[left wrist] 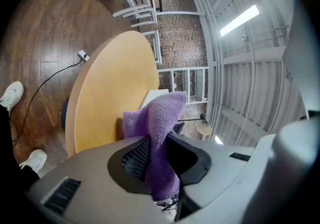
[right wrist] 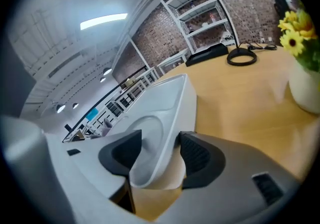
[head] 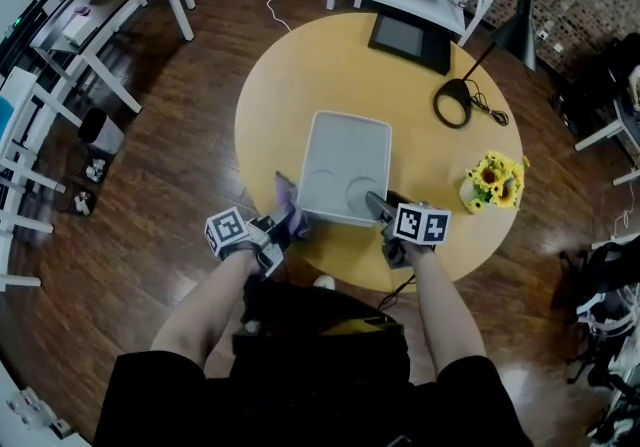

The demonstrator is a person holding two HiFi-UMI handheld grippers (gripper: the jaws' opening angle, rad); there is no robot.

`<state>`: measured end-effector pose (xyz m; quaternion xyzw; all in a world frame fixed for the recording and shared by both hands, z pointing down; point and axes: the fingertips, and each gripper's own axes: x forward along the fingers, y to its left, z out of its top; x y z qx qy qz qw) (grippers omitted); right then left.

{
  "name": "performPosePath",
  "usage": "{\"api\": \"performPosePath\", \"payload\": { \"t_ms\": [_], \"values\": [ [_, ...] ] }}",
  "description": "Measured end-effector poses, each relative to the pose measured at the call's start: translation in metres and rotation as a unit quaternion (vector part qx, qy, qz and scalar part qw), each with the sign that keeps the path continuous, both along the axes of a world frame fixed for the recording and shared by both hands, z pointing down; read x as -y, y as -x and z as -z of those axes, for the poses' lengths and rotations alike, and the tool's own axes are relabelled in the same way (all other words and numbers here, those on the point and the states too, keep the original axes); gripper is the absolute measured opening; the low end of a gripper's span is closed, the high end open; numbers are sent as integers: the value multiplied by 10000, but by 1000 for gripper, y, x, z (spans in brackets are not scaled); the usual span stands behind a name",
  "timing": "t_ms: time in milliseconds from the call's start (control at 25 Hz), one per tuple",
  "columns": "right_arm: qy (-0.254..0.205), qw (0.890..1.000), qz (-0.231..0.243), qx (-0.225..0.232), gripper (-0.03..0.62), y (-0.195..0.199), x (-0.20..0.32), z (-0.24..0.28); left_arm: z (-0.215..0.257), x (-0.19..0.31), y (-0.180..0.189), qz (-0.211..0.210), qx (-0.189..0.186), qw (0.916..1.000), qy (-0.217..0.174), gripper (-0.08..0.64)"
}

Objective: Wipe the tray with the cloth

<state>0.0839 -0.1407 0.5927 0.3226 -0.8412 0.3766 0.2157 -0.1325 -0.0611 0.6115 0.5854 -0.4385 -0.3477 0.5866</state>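
A pale grey tray (head: 345, 155) lies on the round wooden table (head: 290, 85), its near end at the table's front edge. My left gripper (head: 288, 223) hovers at the tray's near left corner, shut on a purple cloth (head: 287, 201). In the left gripper view the cloth (left wrist: 161, 114) stands up from between the jaws of that gripper (left wrist: 158, 142), and a corner of the tray (left wrist: 152, 95) shows behind it. My right gripper (head: 376, 205) is at the tray's near right corner. Its jaws (right wrist: 160, 150) are open and straddle the tray's rim (right wrist: 167, 100), one inside, one outside.
A pot of yellow flowers (head: 496, 183) stands right of the tray, close to my right gripper, with its vase (right wrist: 305, 85) low at the picture's right edge. At the table's far side lie a black tablet (head: 410, 38) and a black lamp base with cable (head: 455, 103). White shelving rings the table.
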Motion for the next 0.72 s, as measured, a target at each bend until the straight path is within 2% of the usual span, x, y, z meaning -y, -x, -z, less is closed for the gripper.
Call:
{"api": "performPosePath", "payload": {
  "t_ms": [120, 240, 400, 520, 640, 720],
  "values": [
    [7, 9991, -383, 174, 247, 1, -4, 1, 0, 1, 3, -11, 148, 9999, 25, 72],
    [77, 9980, -545, 313, 247, 4, -15, 4, -2, 1, 11, 93, -11, 9998, 147, 75],
    [497, 9919, -842, 816, 247, 10, -28, 9, -1, 9, 31, 151, -92, 9994, 308, 77],
    [918, 9813, -1146, 1247, 245, 13, -33, 11, 8, 36, 45, 116, 35, 9997, 191, 78],
    [784, 9827, -1284, 1076, 245, 18, -35, 8, 15, 62, 49, -316, 340, 9989, 41, 78],
    [582, 9859, -1292, 895, 245, 20, -36, 7, 20, 69, 48, -543, 265, 9982, -34, 78]
  ]
}}
